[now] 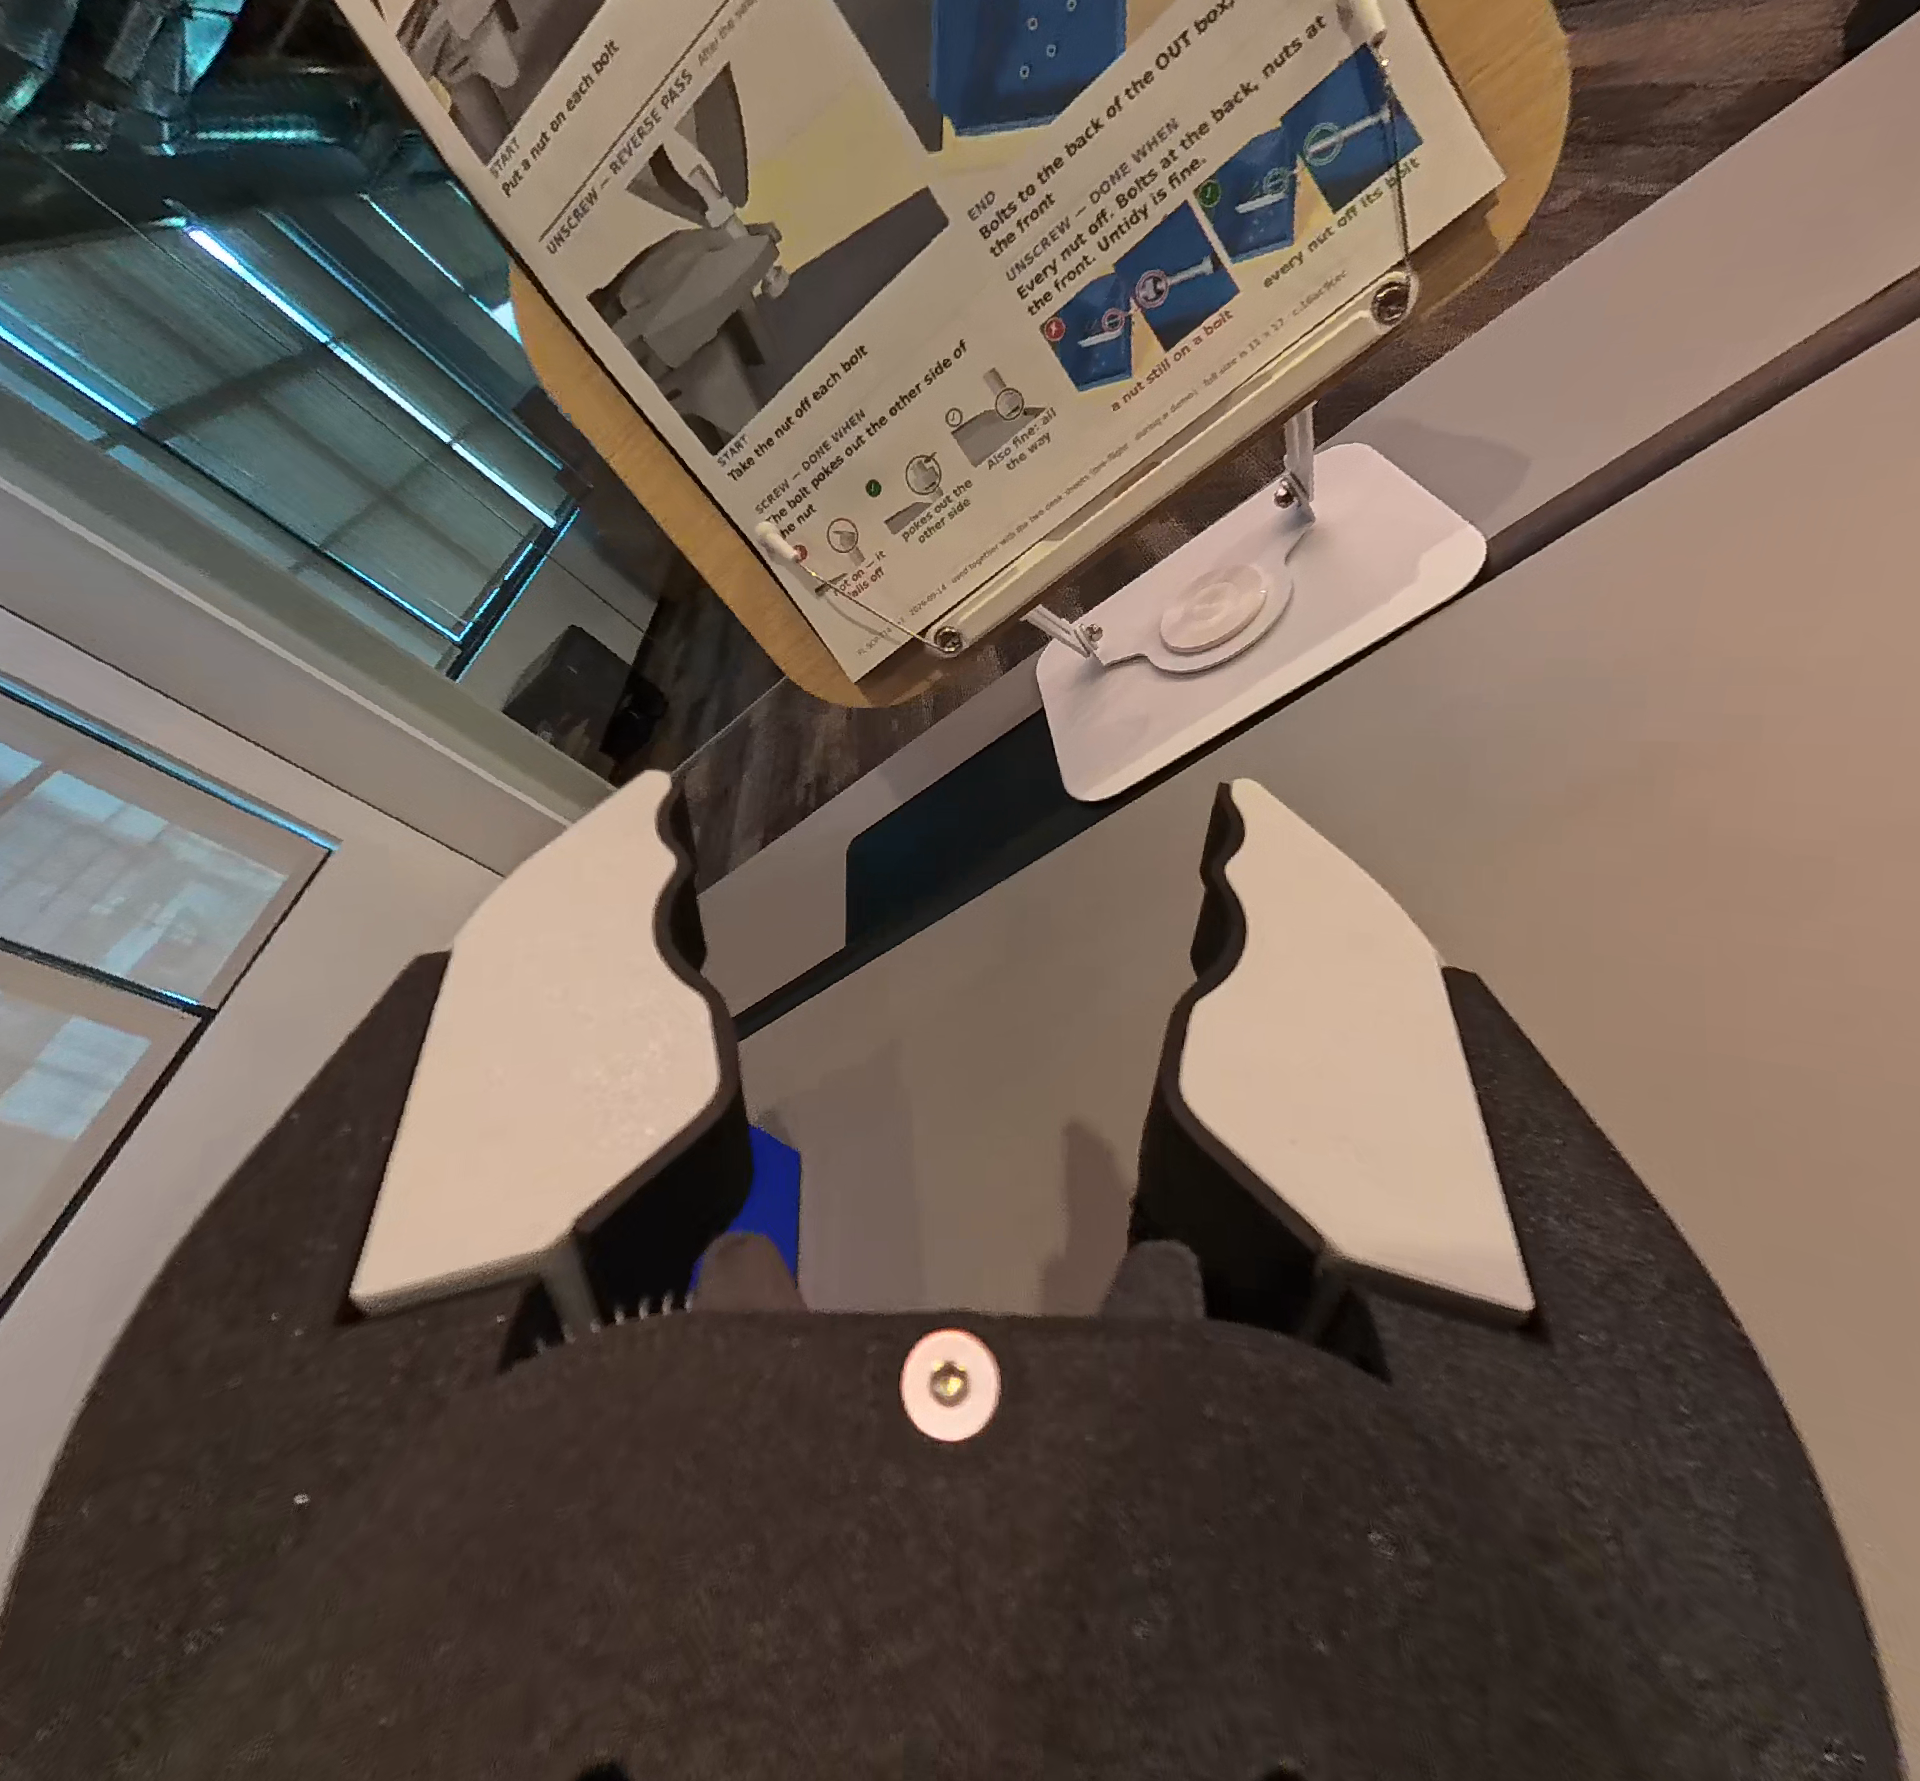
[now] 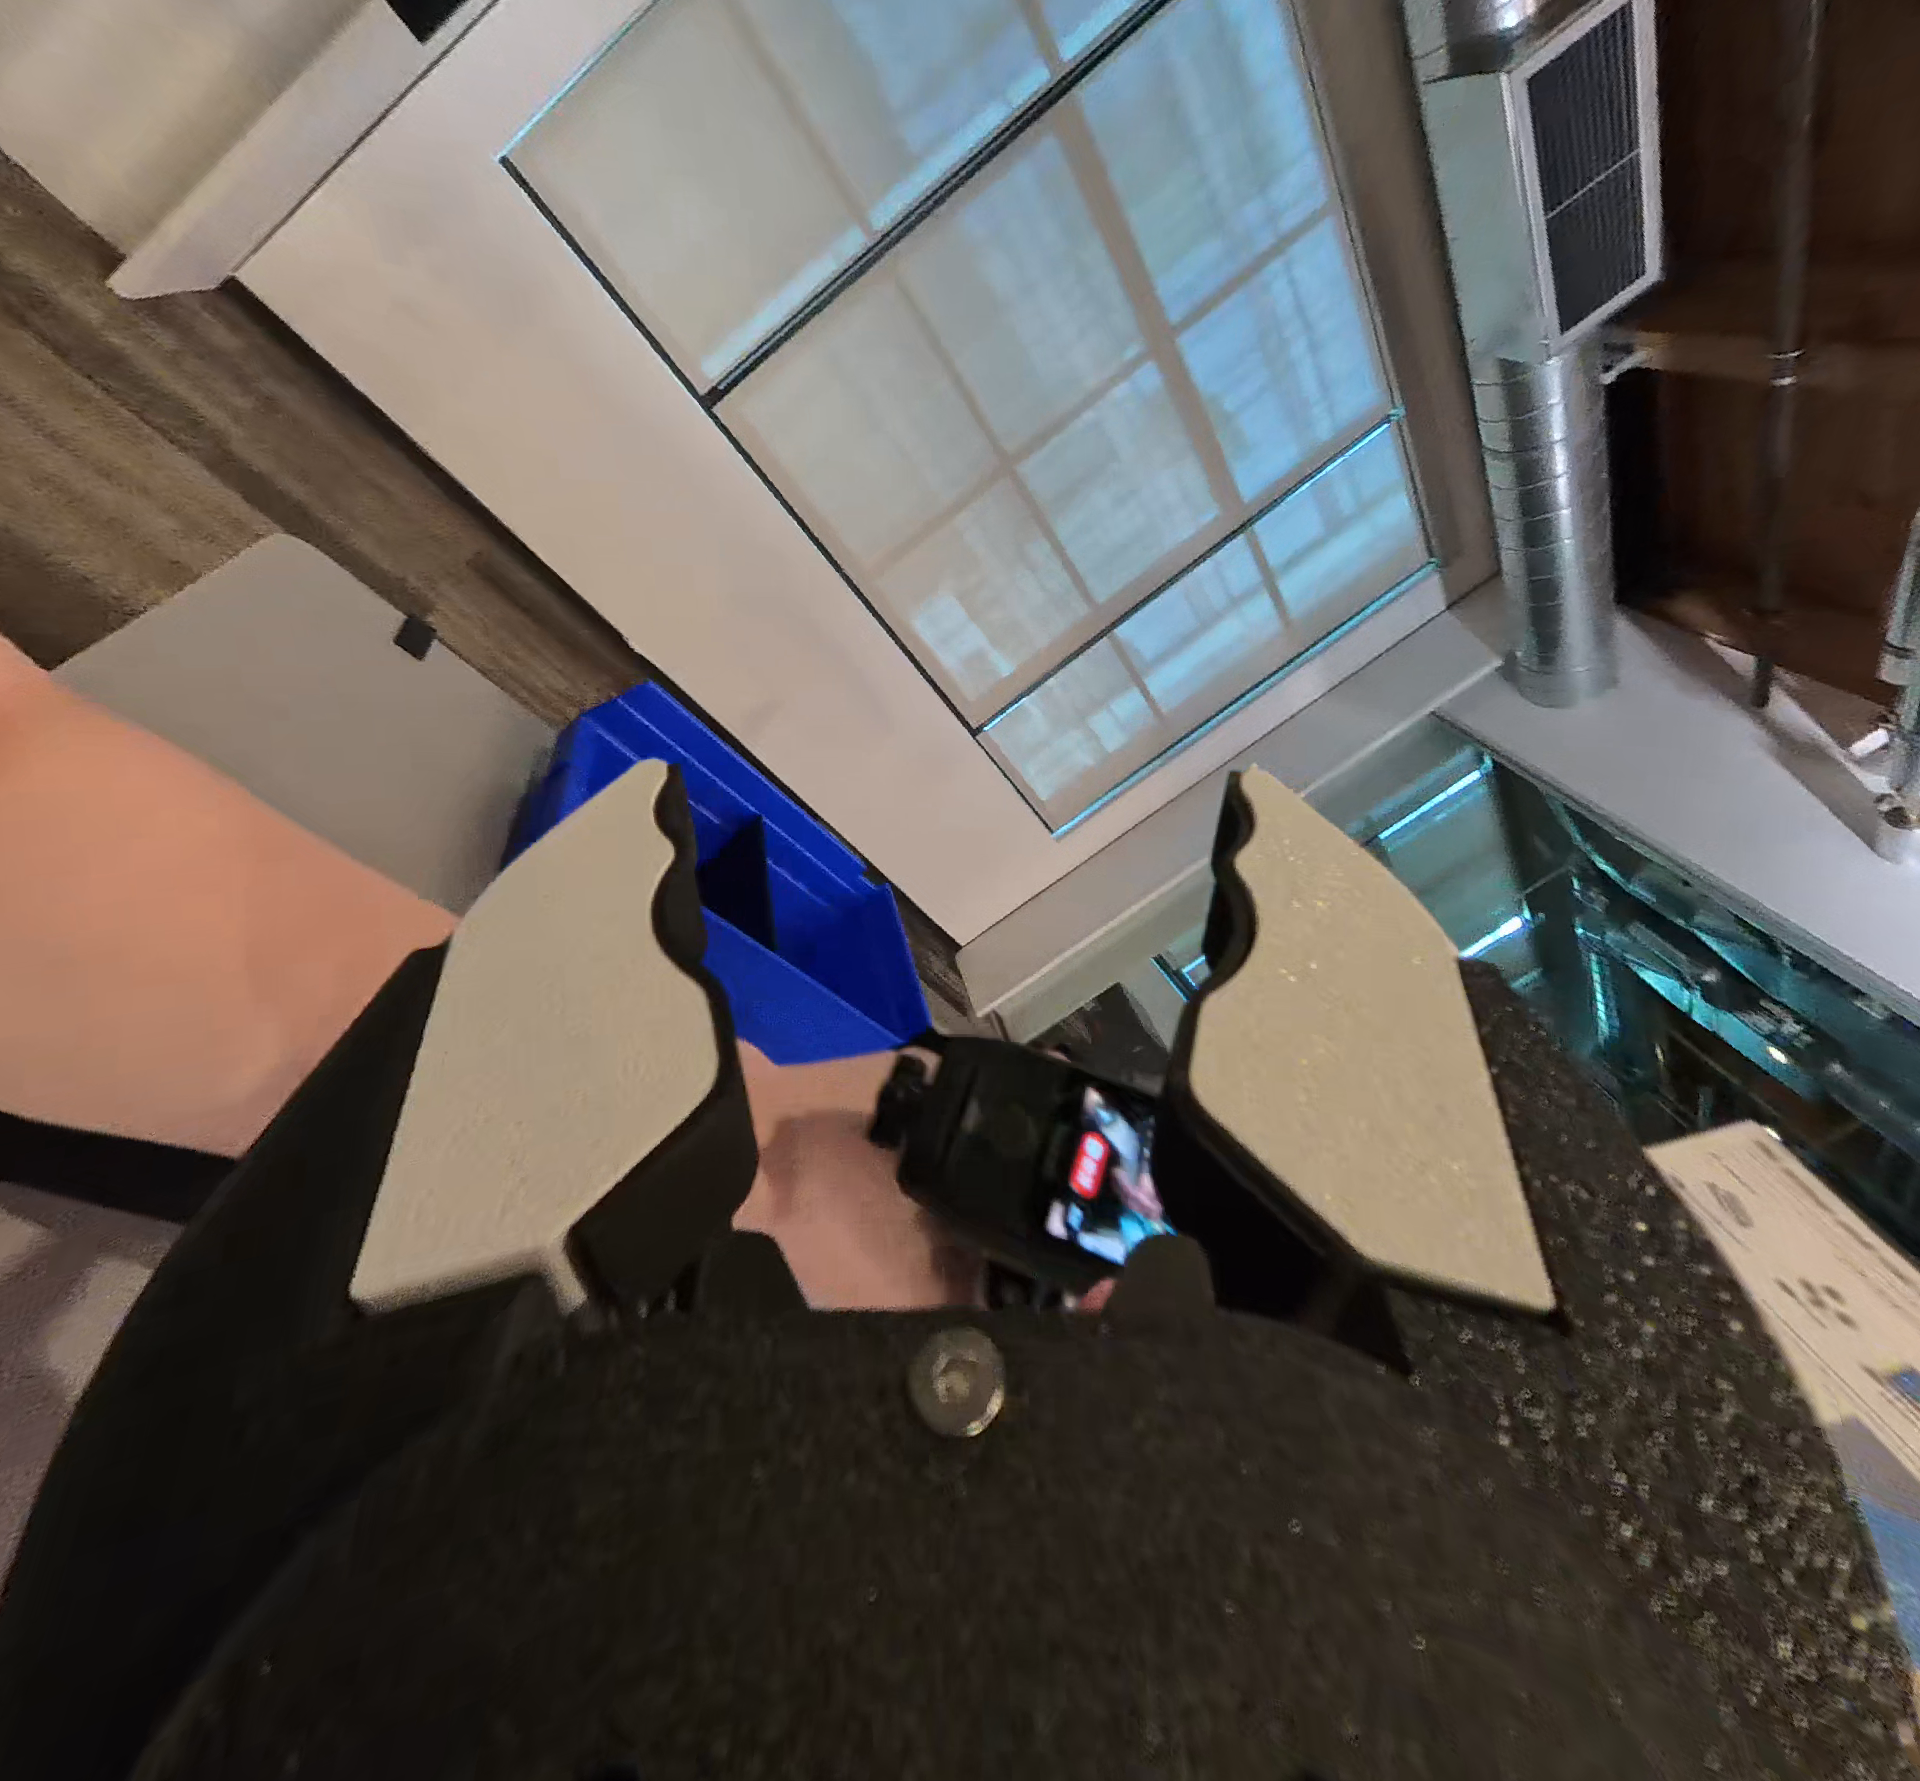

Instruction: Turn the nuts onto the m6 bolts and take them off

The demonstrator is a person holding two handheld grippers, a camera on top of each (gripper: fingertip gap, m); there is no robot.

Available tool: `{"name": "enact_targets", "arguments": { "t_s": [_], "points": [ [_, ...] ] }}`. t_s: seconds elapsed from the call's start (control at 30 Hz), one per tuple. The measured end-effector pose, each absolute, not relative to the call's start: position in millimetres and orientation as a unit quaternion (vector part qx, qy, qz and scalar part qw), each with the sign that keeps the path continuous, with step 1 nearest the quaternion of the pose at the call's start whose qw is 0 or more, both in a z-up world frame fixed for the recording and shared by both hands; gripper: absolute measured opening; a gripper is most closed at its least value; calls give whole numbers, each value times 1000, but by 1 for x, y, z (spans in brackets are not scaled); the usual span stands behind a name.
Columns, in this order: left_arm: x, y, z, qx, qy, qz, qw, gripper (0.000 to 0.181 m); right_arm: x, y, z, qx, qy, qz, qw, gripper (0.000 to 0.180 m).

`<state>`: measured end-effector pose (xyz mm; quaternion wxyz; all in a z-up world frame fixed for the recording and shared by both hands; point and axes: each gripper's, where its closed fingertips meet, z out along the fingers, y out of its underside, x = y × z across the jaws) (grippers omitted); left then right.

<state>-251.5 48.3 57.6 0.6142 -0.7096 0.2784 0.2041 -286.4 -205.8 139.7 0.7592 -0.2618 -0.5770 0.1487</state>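
Observation:
No nut or bolt shows in either view. My left gripper [image 1: 951, 801] is open and empty, held tilted above a grey table [image 1: 1558, 900]. A small patch of blue [image 1: 774, 1201] shows low between its fingers. My right gripper [image 2: 951, 791] is open and empty and points up toward a window. A blue divided bin [image 2: 790, 931] sits on the table behind its left finger. Between the right gripper's fingers I see a person's hand [image 2: 842, 1212] holding a black camera [image 2: 1029, 1160] with a lit screen.
An instruction sheet on a wooden board [image 1: 935, 225] stands on a white stand base [image 1: 1268, 619] at the table's far edge. A bare forearm [image 2: 177, 900] crosses the left of the right wrist view. A printed sheet [image 2: 1829, 1316] lies at its right edge. The left gripper's tips are roughly 25 centimeters from the right gripper's.

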Motion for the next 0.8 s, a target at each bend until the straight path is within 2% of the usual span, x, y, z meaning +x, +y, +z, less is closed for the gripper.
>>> {"name": "enact_targets", "arguments": {
  "t_s": [0.5, 0.8],
  "points": [
    [-234, 41, 56, -690, 305, 231, 614, 93, -299, -197, 125, -283, -579, 148, 750, 94],
    [-242, 44, 58, -701, 293, 208, 616, 93, -278, -216, 156, -249, -559, 126, 781, 91]
  ]
}}
